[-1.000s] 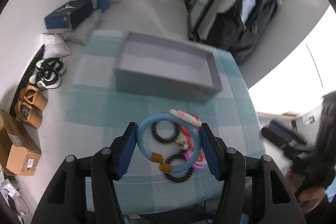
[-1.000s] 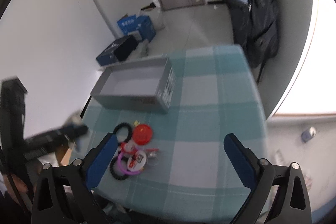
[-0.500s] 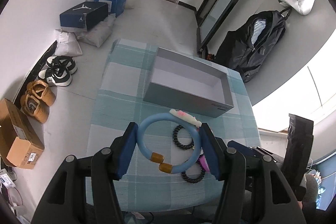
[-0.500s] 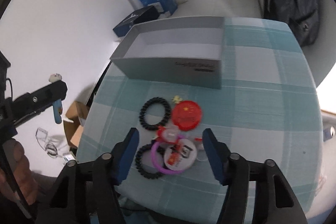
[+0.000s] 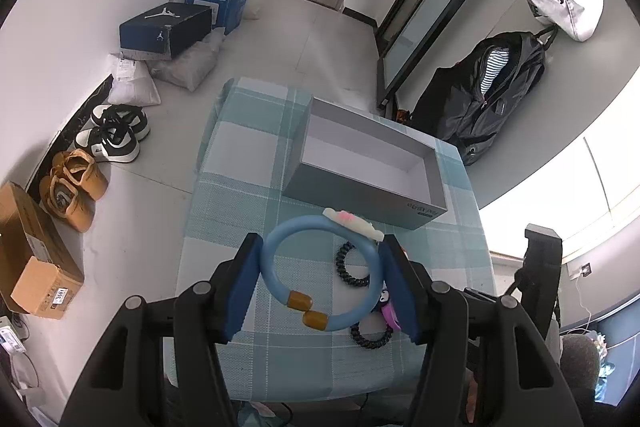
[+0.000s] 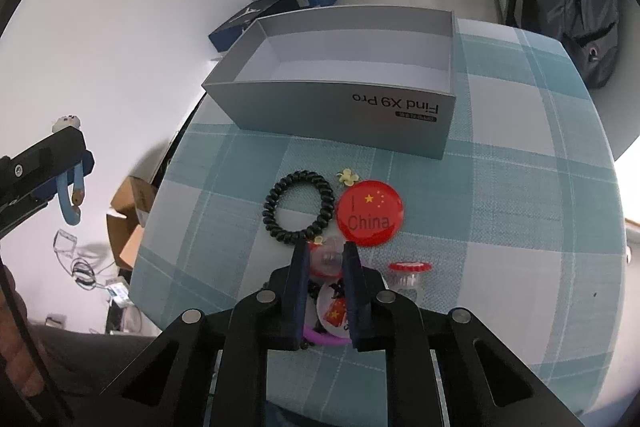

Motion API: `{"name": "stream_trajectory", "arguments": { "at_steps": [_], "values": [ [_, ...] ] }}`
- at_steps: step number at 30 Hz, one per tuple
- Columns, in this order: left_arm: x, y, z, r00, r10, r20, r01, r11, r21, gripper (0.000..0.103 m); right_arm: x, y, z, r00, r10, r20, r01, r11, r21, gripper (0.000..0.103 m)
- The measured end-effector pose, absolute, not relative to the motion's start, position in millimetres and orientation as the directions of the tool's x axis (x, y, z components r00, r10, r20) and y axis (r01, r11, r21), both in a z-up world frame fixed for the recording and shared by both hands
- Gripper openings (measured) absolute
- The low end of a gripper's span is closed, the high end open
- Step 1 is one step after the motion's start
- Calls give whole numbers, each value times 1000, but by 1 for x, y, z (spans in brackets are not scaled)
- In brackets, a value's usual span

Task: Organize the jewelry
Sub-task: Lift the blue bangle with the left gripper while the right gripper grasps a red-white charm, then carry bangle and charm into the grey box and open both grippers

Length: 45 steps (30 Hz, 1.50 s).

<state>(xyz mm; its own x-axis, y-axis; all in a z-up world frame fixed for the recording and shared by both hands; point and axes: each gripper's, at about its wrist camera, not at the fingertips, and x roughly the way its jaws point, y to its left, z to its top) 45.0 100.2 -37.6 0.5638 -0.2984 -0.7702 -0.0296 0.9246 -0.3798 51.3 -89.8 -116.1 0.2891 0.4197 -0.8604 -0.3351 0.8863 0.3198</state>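
Note:
My left gripper [image 5: 320, 279] is shut on a light blue bangle [image 5: 280, 239] with brown beads and a white-pink charm, held above the near part of the checked table; from the right wrist view the bangle [image 6: 66, 203] hangs at far left. My right gripper [image 6: 326, 263] points down into the jewelry pile. Its jaws are closing, and the pads touch a small clear pot with a red rim [image 6: 326, 257]. Close by lie a black spiral hair tie [image 6: 298, 207], a red "I China" badge [image 6: 370, 213], a second clear red-capped pot [image 6: 410, 273] and a purple ring [image 6: 324, 339].
An open grey box [image 6: 340, 111] with a white inside stands beyond the pile. The teal checked tablecloth [image 6: 500, 207] ends close on the left. On the floor are shoes [image 5: 116, 135], cardboard boxes [image 5: 36, 267] and a dark backpack [image 5: 492, 99].
My right gripper has come down over the pile and its jaws have narrowed from wide apart to the clear pot. My left gripper has kept the bangle and shifted a little.

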Motion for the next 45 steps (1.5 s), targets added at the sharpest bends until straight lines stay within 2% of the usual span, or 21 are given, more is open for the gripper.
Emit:
{"name": "stream_trajectory", "arguments": {
  "at_steps": [8,11,13,17,22,28,34,39,43,45],
  "values": [
    [46,98,-36,561,-302,-771,-27,924,-381,55,54,-104,-99,336,456,-824,-315,879,357,15],
    [48,93,-30,555,-303,-775,-23,925,-378,55,60,-116,-92,336,496,-801,-277,865,419,15],
    [49,92,-20,569,-311,-761,-8,924,-383,55,67,-132,-85,316,565,-762,-218,825,521,15],
    [58,86,-2,595,-290,-749,7,934,-356,55,86,-159,-65,314,647,-695,-148,756,638,15],
    [94,70,18,585,-289,-758,72,949,-306,55,117,-174,-35,323,710,-625,-179,695,697,15],
    [135,55,5,542,-297,-786,110,952,-284,55,165,-168,-31,337,665,-667,-221,744,630,15],
    [167,47,-41,436,-357,-826,87,930,-357,55,195,-163,-59,295,657,-694,-210,753,623,15],
    [180,40,-59,388,-348,-854,59,934,-353,55,209,-148,-76,252,663,-705,-227,749,622,15],
    [185,32,-66,371,-311,-875,69,949,-307,55,208,-129,-79,245,615,-750,-322,781,535,15],
    [186,33,-67,364,-303,-881,64,952,-301,55,208,-124,-82,222,628,-746,-322,769,552,15]
  ]
}}
